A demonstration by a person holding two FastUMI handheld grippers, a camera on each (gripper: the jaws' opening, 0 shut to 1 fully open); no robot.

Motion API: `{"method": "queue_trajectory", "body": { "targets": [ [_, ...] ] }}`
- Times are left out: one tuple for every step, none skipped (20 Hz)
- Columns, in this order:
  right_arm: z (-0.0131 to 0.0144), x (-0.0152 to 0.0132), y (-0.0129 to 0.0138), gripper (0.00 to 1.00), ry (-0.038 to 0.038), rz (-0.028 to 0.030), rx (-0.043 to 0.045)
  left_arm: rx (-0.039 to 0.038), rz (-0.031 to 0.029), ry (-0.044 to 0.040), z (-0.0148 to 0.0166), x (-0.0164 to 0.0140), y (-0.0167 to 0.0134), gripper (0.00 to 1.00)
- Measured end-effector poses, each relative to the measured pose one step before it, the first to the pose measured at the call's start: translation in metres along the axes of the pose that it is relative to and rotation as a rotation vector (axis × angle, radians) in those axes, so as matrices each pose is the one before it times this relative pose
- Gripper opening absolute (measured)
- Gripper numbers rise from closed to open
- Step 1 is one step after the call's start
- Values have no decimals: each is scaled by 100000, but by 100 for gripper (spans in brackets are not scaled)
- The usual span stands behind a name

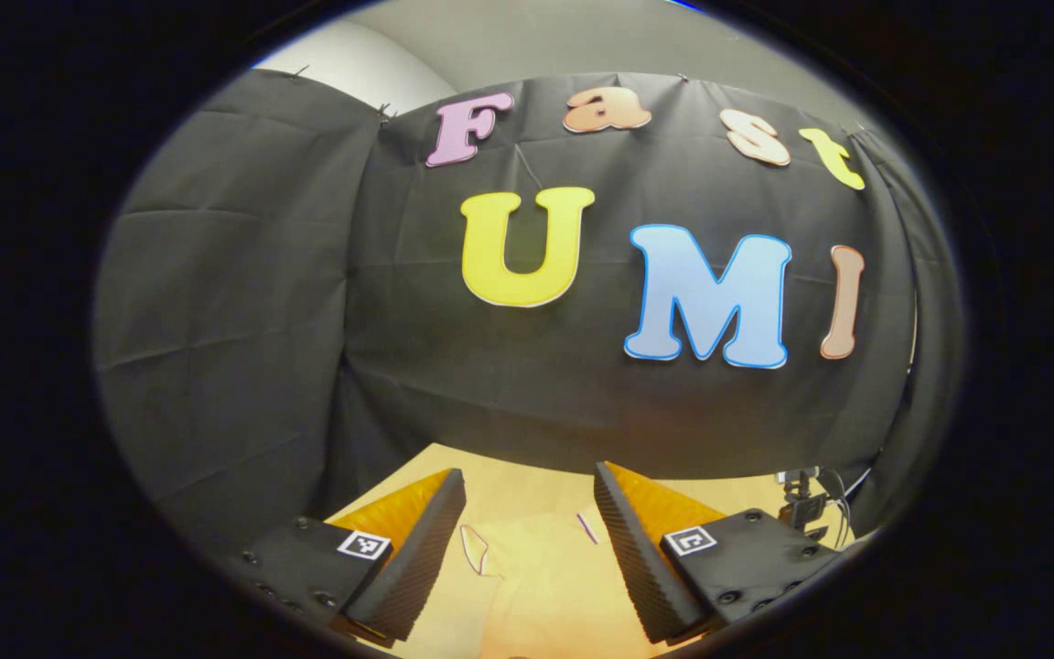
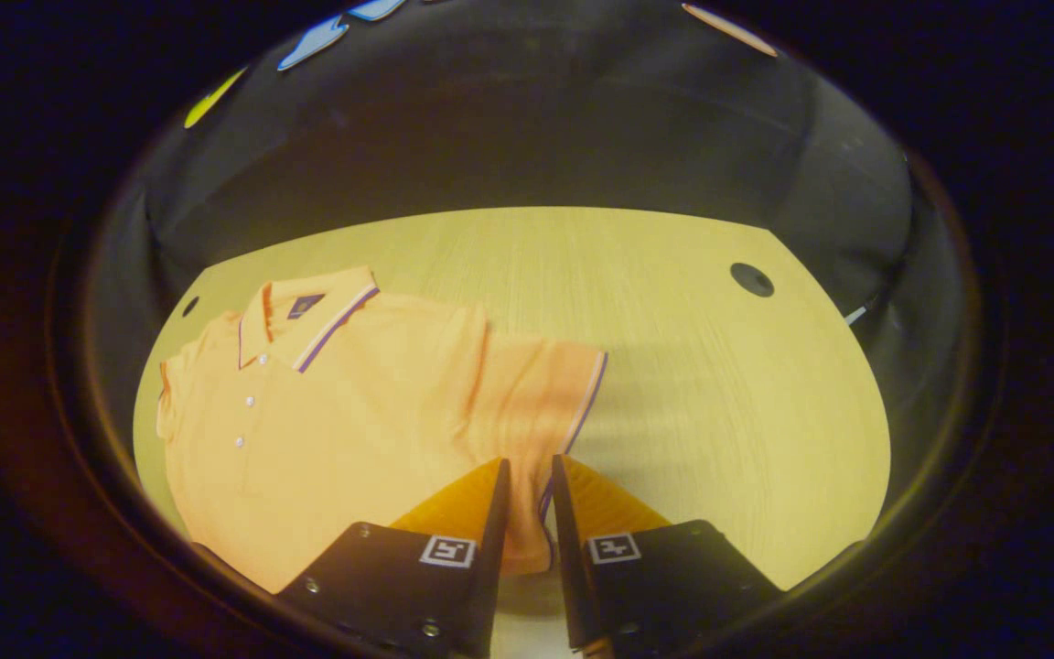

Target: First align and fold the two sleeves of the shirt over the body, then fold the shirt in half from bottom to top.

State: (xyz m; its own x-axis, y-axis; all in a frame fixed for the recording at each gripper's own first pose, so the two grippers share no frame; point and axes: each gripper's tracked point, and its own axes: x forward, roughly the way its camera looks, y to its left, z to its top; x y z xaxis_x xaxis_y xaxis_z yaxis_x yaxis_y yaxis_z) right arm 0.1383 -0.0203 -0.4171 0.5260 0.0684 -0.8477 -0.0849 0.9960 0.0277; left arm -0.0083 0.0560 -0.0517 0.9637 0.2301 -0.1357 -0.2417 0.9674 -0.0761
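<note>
An orange polo shirt (image 2: 335, 430) lies face up on the wooden table (image 2: 719, 412), its striped collar (image 2: 307, 320) toward the far left. One short sleeve (image 2: 536, 394) with a striped cuff spreads out to the right. My right gripper (image 2: 530, 480) is at that cuff's near end, its fingers almost together with the cuff edge running between them. In the left gripper view, my left gripper (image 1: 527, 499) is open and held level, facing the booth wall. A patch of the shirt (image 1: 536, 577) shows on the table below its fingers, which hold nothing.
The table has a round cable hole (image 2: 752, 279) at the far right and a smaller hole (image 2: 189, 306) at the far left. Bare table top extends right of the sleeve. A small camera on a mount (image 1: 801, 508) stands at the table's edge by the black wall.
</note>
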Motion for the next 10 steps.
{"method": "queue_trajectory", "body": {
  "targets": [
    [118,-241,18,6,576,289,2848,190,24,253,-92,3,80,93],
    [43,145,-87,6,1105,268,1995,93,159,109,8,-55,53,93],
    [242,365,14,4,736,93,2201,-135,-81,127,-78,8,-12,93],
    [-61,-478,-13,0,1155,-351,1336,-48,-35,221,-43,11,-8,93],
    [286,-137,235,0,444,-303,796,134,-67,238,-87,-40,42,93],
    [489,-261,383,0,-1401,-199,-199,304,35,207,-62,-12,48,93],
    [974,-403,579,0,-3230,-476,-1338,392,266,249,-92,-33,96,93],
    [907,-474,897,0,-3240,229,-2108,374,232,328,-59,-46,83,93],
    [838,-465,1293,0,-2485,1437,-2482,236,131,221,-182,77,92,93],
    [565,-364,1545,0,-1995,1961,-2865,73,-186,39,-169,47,51,93]
  ]
}}
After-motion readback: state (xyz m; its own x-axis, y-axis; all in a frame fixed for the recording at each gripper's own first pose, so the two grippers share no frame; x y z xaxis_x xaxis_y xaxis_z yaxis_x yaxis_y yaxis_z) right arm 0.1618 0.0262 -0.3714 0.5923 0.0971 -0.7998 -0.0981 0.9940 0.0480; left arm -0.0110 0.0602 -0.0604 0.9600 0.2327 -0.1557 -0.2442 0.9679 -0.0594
